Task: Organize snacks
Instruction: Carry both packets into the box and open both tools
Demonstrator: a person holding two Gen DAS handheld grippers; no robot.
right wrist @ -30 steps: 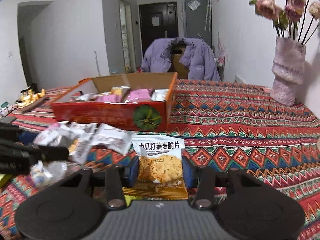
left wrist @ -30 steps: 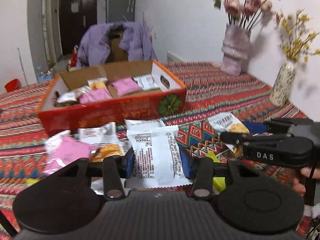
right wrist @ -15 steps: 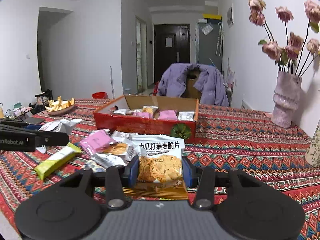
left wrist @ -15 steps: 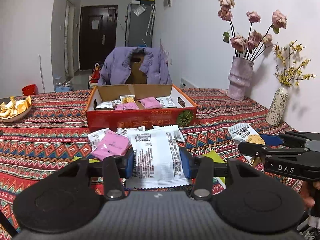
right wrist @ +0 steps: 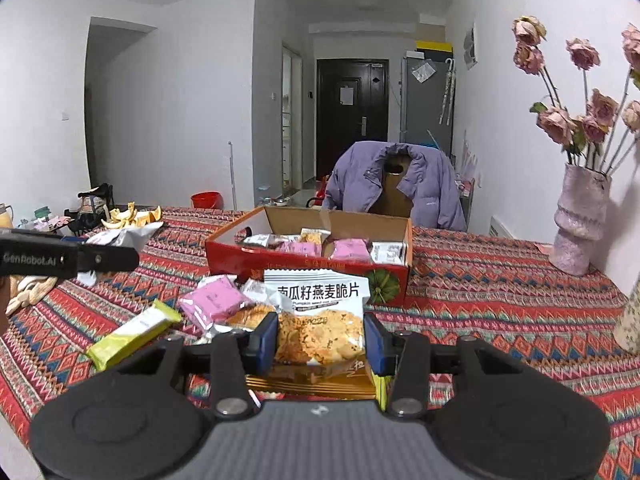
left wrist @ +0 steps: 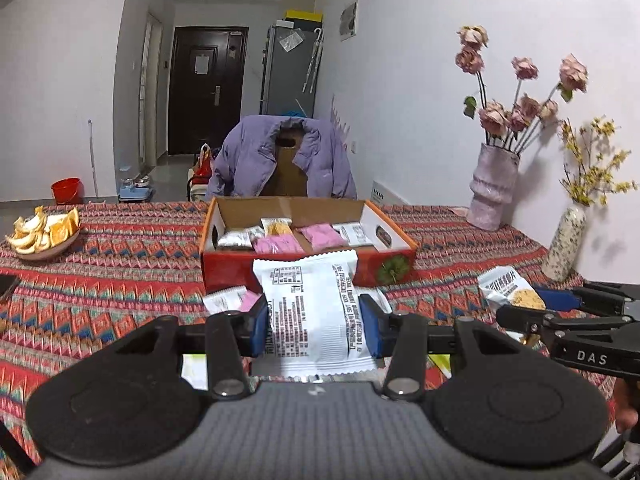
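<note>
My left gripper (left wrist: 314, 326) is shut on a white snack packet (left wrist: 312, 312) with its printed back facing me, held above the table. My right gripper (right wrist: 320, 342) is shut on an oat crisp packet (right wrist: 320, 320), white on top and orange below. Ahead of both stands the red cardboard box (left wrist: 224, 268) (right wrist: 240, 258), open on top, with pink, white and yellow packets inside. Loose snacks lie in front of the box: a pink packet (right wrist: 214, 304) and a yellow-green bar (right wrist: 134, 334). The right gripper with its packet (left wrist: 512, 294) shows at the right of the left wrist view.
A patterned red tablecloth (right wrist: 500, 292) covers the table. A pink vase of dried roses (left wrist: 494, 188) and a speckled vase (left wrist: 566, 242) stand at the right by the wall. A dish of orange peel (left wrist: 44, 234) sits at the left. A chair with a purple jacket (left wrist: 280, 156) is behind the box.
Both grippers have risen and pulled back from the box with their packets still held. The box now looks smaller and farther, and more of the room shows.
</note>
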